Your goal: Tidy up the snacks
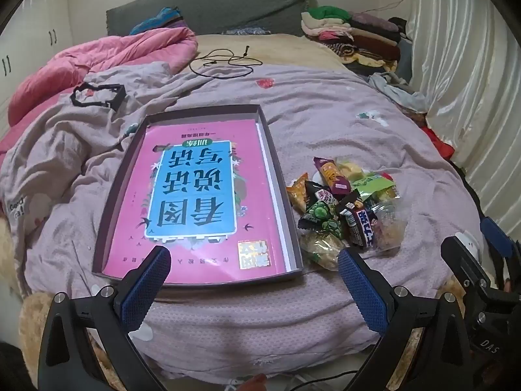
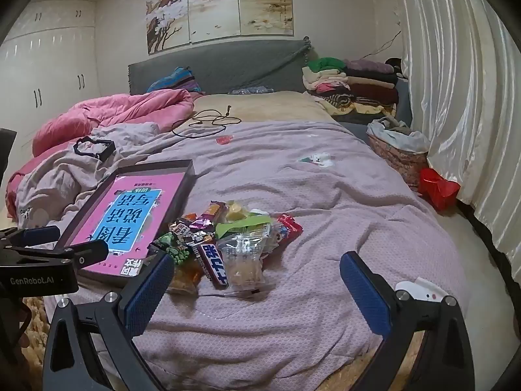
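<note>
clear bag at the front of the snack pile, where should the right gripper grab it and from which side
Grip the clear bag by its crimped top edge, coming from above. It lies flat at the pile's near edge, top toward the pile; the right gripper is open and empty.

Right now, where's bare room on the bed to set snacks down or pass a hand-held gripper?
Bare quilt runs right of the snack pile toward the curtain, and beyond the pile up to the black cable. The tray holds only a flat pink book. It is crowded where the pile meets the tray's right wall.
</note>
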